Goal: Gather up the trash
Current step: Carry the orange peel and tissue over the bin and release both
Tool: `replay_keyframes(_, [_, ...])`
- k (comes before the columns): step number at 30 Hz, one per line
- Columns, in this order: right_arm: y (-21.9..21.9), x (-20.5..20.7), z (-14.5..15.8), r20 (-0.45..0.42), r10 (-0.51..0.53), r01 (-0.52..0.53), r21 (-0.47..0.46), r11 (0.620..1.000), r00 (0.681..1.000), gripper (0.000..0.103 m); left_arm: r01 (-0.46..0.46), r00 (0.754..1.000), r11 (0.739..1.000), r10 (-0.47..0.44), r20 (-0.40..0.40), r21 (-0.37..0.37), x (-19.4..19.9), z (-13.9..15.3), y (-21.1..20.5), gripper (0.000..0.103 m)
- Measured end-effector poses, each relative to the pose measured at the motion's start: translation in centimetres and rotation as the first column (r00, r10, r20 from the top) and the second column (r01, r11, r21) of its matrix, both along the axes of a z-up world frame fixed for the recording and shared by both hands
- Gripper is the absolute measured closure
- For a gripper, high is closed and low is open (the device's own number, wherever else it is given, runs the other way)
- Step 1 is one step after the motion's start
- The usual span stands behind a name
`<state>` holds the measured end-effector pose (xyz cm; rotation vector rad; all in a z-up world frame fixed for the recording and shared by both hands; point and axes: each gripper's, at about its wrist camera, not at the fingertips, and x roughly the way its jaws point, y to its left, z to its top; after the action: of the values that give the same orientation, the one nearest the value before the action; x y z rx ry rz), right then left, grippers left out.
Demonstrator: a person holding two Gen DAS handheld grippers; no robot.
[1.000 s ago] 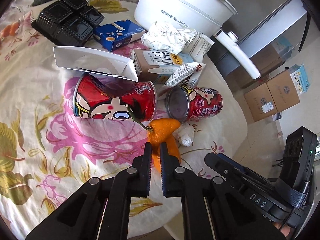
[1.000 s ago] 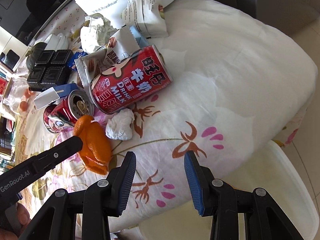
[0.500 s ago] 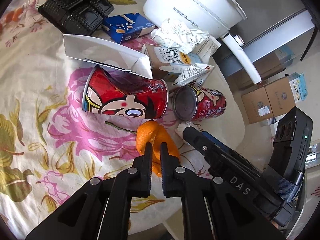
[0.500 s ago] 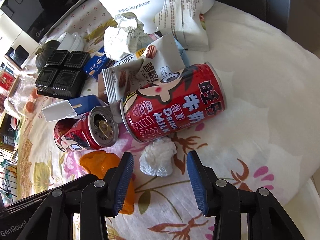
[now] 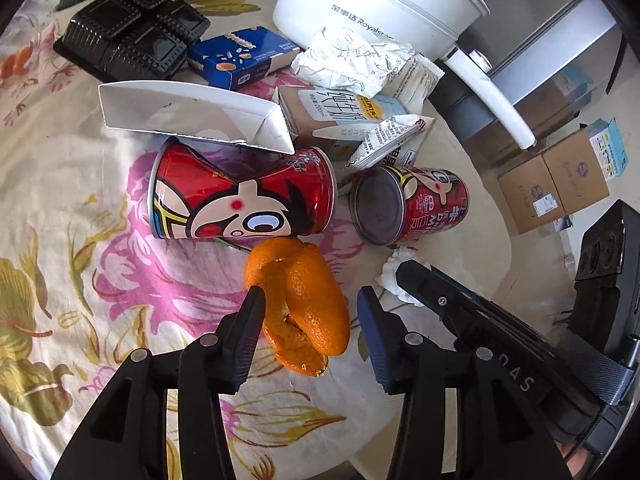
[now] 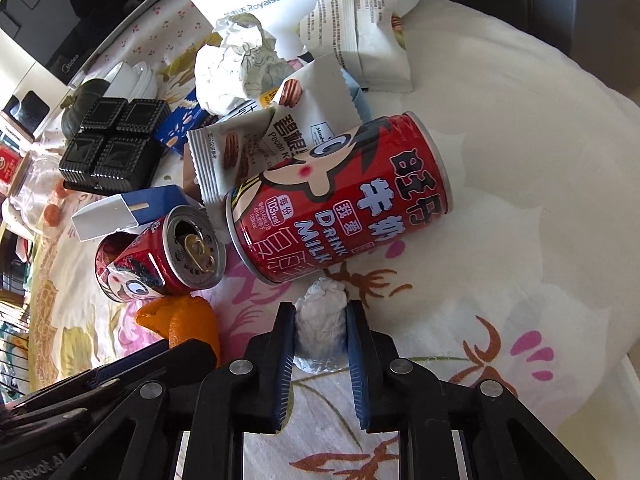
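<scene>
An orange peel (image 5: 308, 308) lies on the floral tablecloth, between the two fingers of my open left gripper (image 5: 310, 308); it also shows in the right wrist view (image 6: 184, 320). A white crumpled tissue (image 6: 322, 326) sits between the fingers of my right gripper (image 6: 320, 332), which touch both its sides; it shows in the left wrist view (image 5: 390, 276). A dented red can (image 5: 240, 196) and a whole red milk can (image 6: 340, 200) lie on their sides just beyond.
Further back lie snack wrappers (image 6: 360, 36), a crumpled paper (image 5: 352, 60), a milk carton (image 5: 332, 116), a blue box (image 5: 240, 56), a white open box (image 5: 192, 112), black trays (image 5: 132, 32) and a white pot (image 5: 376, 4). Cardboard boxes (image 5: 560, 184) stand on the floor right.
My left gripper has opened and now straddles the orange peel. My right gripper has moved forward and closed onto the tissue.
</scene>
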<state>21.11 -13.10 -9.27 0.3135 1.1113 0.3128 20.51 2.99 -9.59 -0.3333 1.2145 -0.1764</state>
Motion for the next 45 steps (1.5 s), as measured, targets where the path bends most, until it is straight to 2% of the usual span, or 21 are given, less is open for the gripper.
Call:
replay_keyframes(1, [-0.2,-0.1,0.1,0.001,-0.004,0.004,0.003,1.0,1.0,0.08,0.002,1.0,1.0,-0.002,0.004,0.01,0.0,0.0,-0.2,0.056])
replay_keyframes(2, [-0.5,-0.1,0.2,0.001,-0.007,0.007,0.004,1.0,1.0,0.08,0.003,1.0,1.0,-0.003,0.006,0.019,0.1,0.0,-0.3,0.068])
replay_keyframes(3, [-0.7,-0.2,0.2,-0.001,-0.011,0.011,0.007,1.0,1.0,0.08,0.006,1.0,1.0,-0.006,0.005,0.021,0.0,0.0,-0.4,0.074])
replay_keyframes(5, [-0.9,-0.4,0.4,-0.009,-0.012,0.012,0.018,1.0,1.0,0.08,0.006,1.0,1.0,-0.006,-0.005,-0.029,0.0,0.1,-0.1,0.087])
replay_keyframes(8, [-1.0,-0.8,0.7,-0.012,-0.002,0.002,0.028,1.0,1.0,0.08,0.0,1.0,0.995,-0.002,-0.027,-0.095,-0.6,0.1,0.4,0.089])
replay_keyframes(13, [-1.3,-1.8,1.2,-0.02,0.005,-0.005,0.028,1.0,1.0,0.08,0.039,0.999,0.992,-0.04,-0.012,-0.118,-1.4,0.7,-0.2,0.089])
replay_keyframes(18, [-2.0,-3.2,1.4,-0.024,0.005,-0.005,0.004,1.0,1.0,0.08,0.128,0.992,0.983,-0.128,0.016,-0.13,-2.5,1.5,-2.6,0.089])
replay_keyframes(24, [-4.8,-5.0,1.7,-0.016,-0.028,0.028,-0.018,0.999,0.999,0.08,0.252,0.968,0.96,-0.248,0.044,-0.126,-4.4,1.8,-6.1,0.089])
replay_keyframes(26, [-5.9,-5.9,1.9,-0.011,-0.041,0.04,-0.027,0.999,0.999,0.08,0.276,0.961,0.955,-0.273,0.046,-0.112,-4.9,1.8,-7.1,0.089])
replay_keyframes(35, [-10.4,-9.1,2.3,-0.016,-0.111,0.11,-0.055,0.992,0.994,0.08,0.361,0.932,0.92,-0.355,0.07,-0.149,-6.8,2.1,-10.2,0.089])
replay_keyframes(45, [-13.0,-10.6,2.2,-0.043,-0.154,0.152,-0.05,0.987,0.987,0.078,0.46,0.887,0.877,-0.461,0.029,-0.135,-8.0,0.0,-14.8,0.089])
